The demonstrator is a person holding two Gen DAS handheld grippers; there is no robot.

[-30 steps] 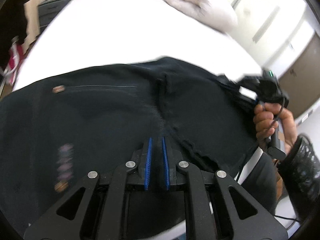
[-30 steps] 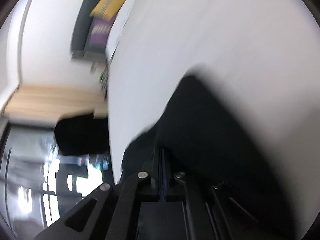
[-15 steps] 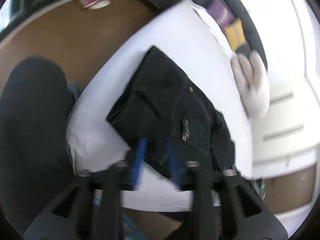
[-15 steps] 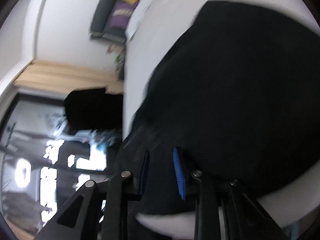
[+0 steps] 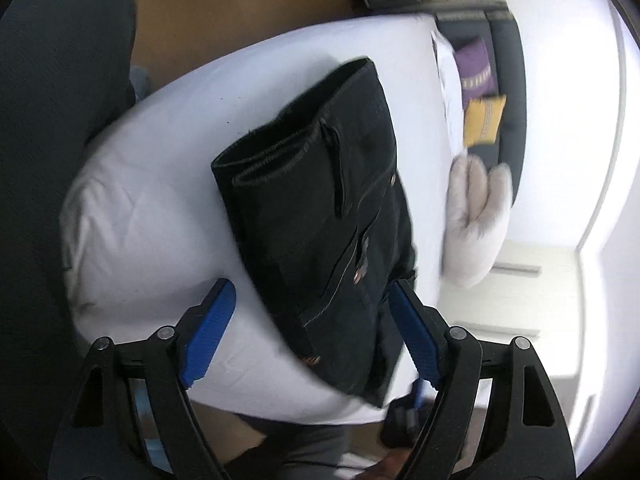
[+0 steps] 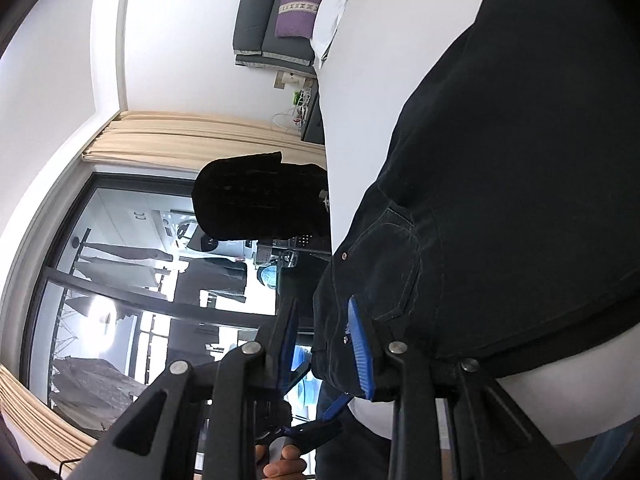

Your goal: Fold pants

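Observation:
The dark denim pants (image 5: 328, 216) lie folded into a compact oblong on the white bed (image 5: 152, 208), waistband and hems stacked at the far end. My left gripper (image 5: 310, 332) hovers over the near end of the fold. Its jaws are opening wide, and the blue pads (image 5: 208, 332) touch nothing. In the right wrist view the pants (image 6: 520, 160) fill the right side. My right gripper (image 6: 324, 346) stands partly open at their pocket corner. Fabric lies between the fingers, but the pads (image 6: 360, 348) do not press on it.
A grey sofa (image 5: 508, 80) with purple and yellow cushions stands past the bed, with a pale fluffy pillow (image 5: 476, 216) at the bed's edge. White drawers (image 5: 520, 280) are at the right. A person's dark leg (image 5: 52, 120) and brown floor lie left. A curtain (image 6: 200, 132) hangs over a window.
The left gripper has let go of the pants, opened wide, rolled and drawn back, so the whole fold shows. The right gripper has opened from shut and released the fabric.

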